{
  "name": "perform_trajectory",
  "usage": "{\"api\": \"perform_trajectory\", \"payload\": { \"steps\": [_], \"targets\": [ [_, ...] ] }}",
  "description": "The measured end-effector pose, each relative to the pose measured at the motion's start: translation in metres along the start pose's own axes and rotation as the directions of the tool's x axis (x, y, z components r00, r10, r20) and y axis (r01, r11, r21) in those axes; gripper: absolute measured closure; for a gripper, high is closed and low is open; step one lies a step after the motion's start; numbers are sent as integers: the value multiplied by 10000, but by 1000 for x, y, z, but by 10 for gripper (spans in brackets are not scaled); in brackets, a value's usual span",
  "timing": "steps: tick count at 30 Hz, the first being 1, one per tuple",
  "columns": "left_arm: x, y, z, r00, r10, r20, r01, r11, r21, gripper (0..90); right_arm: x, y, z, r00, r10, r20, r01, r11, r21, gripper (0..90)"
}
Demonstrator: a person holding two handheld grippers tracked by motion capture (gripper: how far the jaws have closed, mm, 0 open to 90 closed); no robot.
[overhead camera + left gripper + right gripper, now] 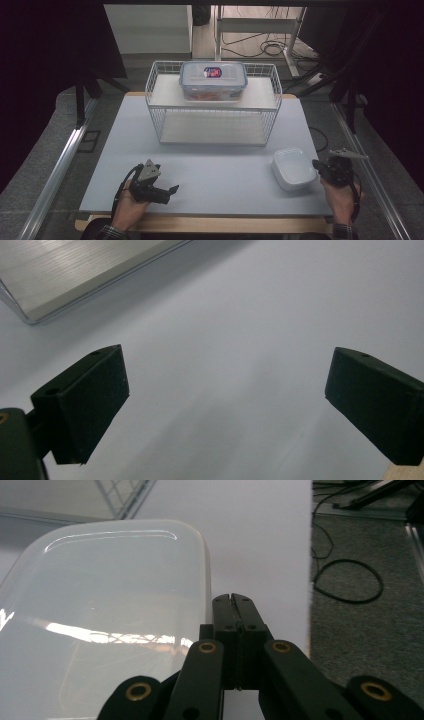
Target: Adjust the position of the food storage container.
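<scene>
A pale grey table is seen from above, with a white wire rack standing toward its far side. All places below are given relative to this rack.

On the rack's upper shelf, toward its back, a clear lidded container is set, with a red and blue label on its lid and orange contents showing dimly through its wall. The lower shelf of the rack is seen bare through the wire front.

In front of the rack and off its right front corner, a white square dish is placed on the table, near the table's right edge.

The left gripper is held in the person's left hand, in front of the rack and to its left, near the table's close edge. In the left gripper view its jaws are spread wide apart over bare table, with nothing between them; a corner of the rack's base is seen at the upper left.

The right gripper is held in the person's right hand, in front of the rack and beyond its right side, just beside the dish's right edge. In the right gripper view the right gripper has its jaws pressed together, nothing gripped, with the dish lying immediately to their left. Whether the jaws touch the dish cannot be told.
</scene>
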State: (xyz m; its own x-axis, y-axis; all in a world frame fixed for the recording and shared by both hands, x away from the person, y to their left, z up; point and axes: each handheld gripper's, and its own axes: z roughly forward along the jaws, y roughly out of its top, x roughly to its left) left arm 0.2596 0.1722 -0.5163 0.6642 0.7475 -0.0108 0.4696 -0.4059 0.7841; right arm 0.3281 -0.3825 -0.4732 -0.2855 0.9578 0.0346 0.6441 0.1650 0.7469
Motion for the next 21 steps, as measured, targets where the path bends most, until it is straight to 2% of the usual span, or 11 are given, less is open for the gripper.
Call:
{"api": "perform_trajectory", "payload": {
  "steps": [11,18,21],
  "targets": [
    [-1,0,2,10000,-8,49,7,9999,108,37,34,5,10,9959,-330,-837,345,9993,158,895],
    [-2,0,3,9999,86,65,-88,9998,188,37,65,9,18,9861,-766,-1473,814,9963,268,894],
    [-2,0,3,9999,77,90,-78,9998,202,37,81,10,22,9789,-956,-1807,1028,9942,308,894]
  ]
}}
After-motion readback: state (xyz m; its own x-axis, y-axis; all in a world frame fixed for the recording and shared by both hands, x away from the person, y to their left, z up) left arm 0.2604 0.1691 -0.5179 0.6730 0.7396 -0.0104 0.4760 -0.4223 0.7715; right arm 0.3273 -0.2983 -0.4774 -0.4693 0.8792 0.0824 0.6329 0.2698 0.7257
